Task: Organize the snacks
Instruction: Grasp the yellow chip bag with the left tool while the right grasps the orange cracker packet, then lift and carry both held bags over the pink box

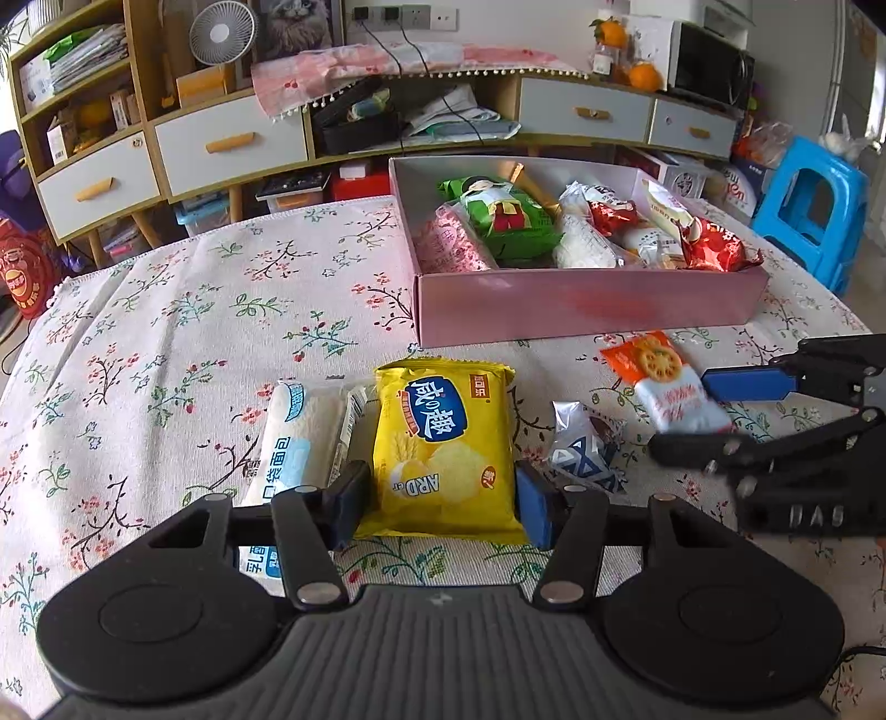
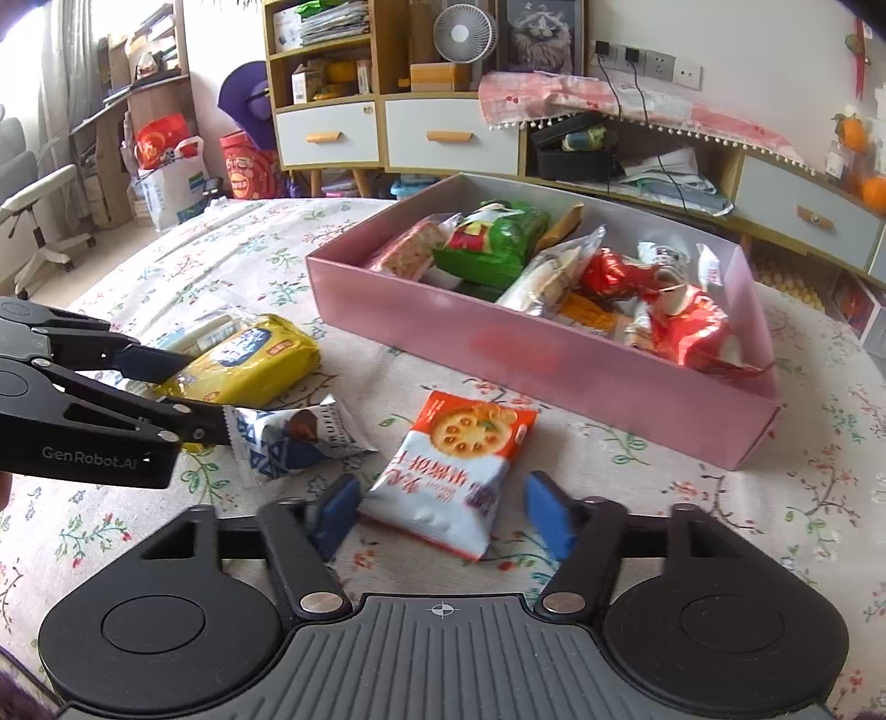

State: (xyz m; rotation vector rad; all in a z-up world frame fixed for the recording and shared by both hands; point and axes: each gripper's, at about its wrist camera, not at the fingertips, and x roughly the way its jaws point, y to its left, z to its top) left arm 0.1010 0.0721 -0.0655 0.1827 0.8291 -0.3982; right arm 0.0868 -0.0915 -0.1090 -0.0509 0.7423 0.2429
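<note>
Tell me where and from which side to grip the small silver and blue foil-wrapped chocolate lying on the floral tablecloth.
Grip the silver and blue foil-wrapped chocolate across its plump middle, from above. It lies flat on the floral tablecloth with flared, crimped ends that would probably slip. The yellow cracker packet and the orange and white biscuit packet flank it closely, so side approaches look cramped.

Floral tablecloth [image 1: 183,332], covering the table. Beyond it at 12 o'clock, long wooden sideboard with grey drawers [image 1: 230,145]. On top at 11 o'clock, small white desk fan [image 1: 222,29]; beside it, cat picture [image 1: 299,22]. Pink fringed cloth [image 1: 387,63] draped along the top. At 1 o'clock, oranges [image 1: 645,76] beside a microwave [image 1: 709,66]. At 2 o'clock, blue plastic stool [image 1: 811,207].
</note>
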